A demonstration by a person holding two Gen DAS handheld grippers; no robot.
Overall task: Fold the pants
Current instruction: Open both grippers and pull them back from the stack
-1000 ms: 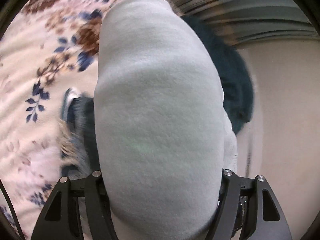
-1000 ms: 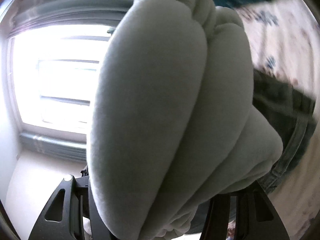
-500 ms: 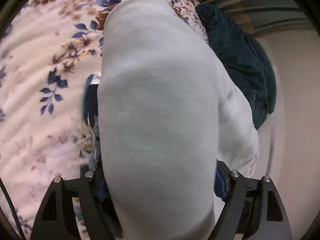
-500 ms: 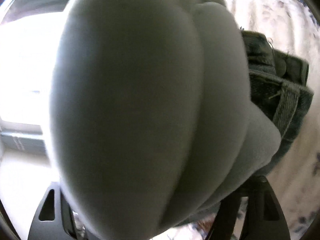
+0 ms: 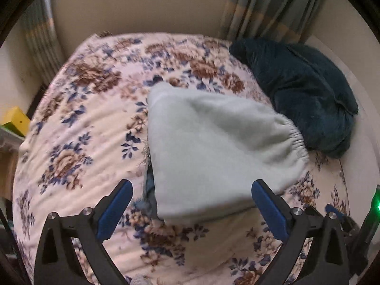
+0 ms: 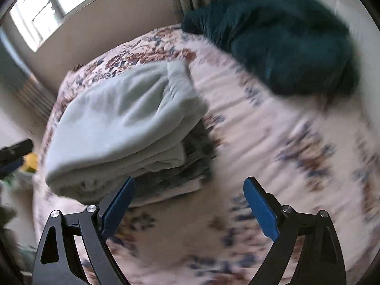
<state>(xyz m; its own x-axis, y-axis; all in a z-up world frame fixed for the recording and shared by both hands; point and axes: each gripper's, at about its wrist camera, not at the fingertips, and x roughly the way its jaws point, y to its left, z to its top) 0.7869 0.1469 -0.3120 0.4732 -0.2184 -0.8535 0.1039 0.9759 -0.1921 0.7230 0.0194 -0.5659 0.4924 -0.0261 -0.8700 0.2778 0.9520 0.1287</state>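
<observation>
Pale grey fleece pants [image 5: 213,147] lie folded on the floral bedspread [image 5: 78,123], with their elastic waistband at the right. They rest on a folded pair of dark jeans [image 6: 190,168], whose edge peeks out at the left [image 5: 149,190]. My left gripper [image 5: 190,190] hangs above the near edge of the pile, jaws still opening, with nothing between them. In the right wrist view the pants [image 6: 123,123] sit left of centre. My right gripper [image 6: 188,190] is off them to the right, jaws opening and empty.
A dark teal blanket [image 5: 306,95] is heaped at the bed's far right corner. Striped curtains [image 5: 273,7] and a beige wall stand behind the bed. A yellow object [image 5: 15,121] sits on a shelf at the left. The other gripper's tip [image 6: 14,152] shows at the left edge.
Both grippers let go of the grey pants and drew back and up. The pants, which filled both views, now lie on the jeans on the bed. Both jaws widened.
</observation>
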